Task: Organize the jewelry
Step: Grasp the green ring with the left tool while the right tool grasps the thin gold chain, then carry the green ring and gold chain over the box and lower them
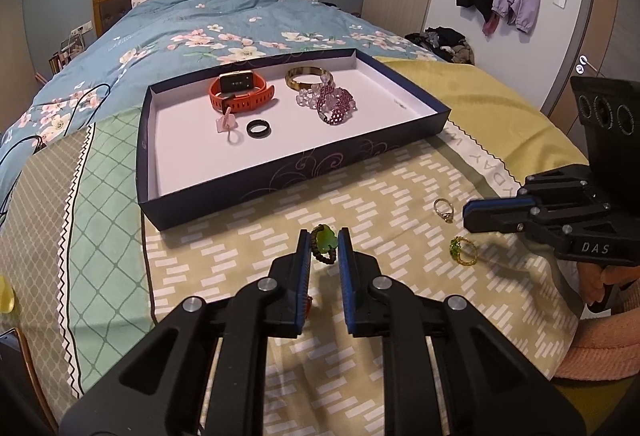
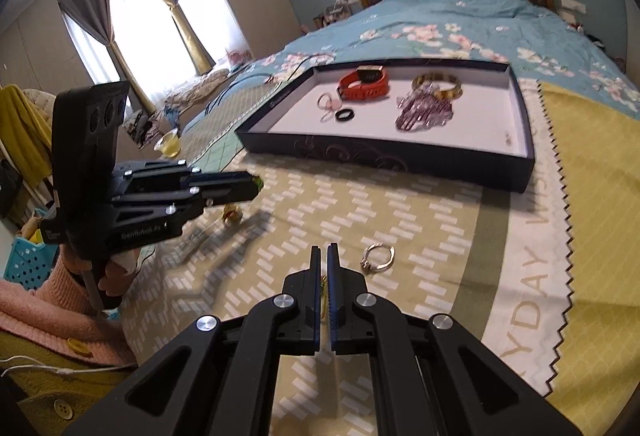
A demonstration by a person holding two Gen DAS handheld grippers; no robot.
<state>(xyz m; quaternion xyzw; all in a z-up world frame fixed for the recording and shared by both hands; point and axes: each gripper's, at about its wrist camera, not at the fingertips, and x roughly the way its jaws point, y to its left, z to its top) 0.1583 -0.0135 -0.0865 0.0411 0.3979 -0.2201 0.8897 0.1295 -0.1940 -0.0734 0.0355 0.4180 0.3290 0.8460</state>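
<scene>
Left wrist view: my left gripper [image 1: 325,244] has its fingers [image 1: 304,256] partly spread around a beaded ring with a green stone [image 1: 325,243]. The ring stands between the two blue pads; I cannot tell if the pads touch it.

In the right wrist view, my right gripper [image 2: 324,256] has its fingers [image 2: 334,276] pressed nearly together, with only a thin gap. Something gold shows in this gap lower down, but I cannot tell what it is or if it is pinched. In the left view this gripper appears shut, just above the gold ring with green stones [image 1: 463,250].

Just beside the right fingers a thin gold ring [image 2: 378,258] lies on the patterned blanket [image 2: 400,220]. One more small ring [image 2: 232,215] lies under the left gripper; it is blurred.

Farther away, on the bed, sits the dark shallow box [image 1: 280,175] with white inside. It contains an orange watch [image 1: 240,91], a gold bangle [image 1: 306,77], pink and purple bead bracelets [image 1: 330,101], a black ring [image 1: 259,127] and a pale pink ring [image 1: 230,125]. The watch and the bangle are at the far side; the two rings lie near each other.
</scene>
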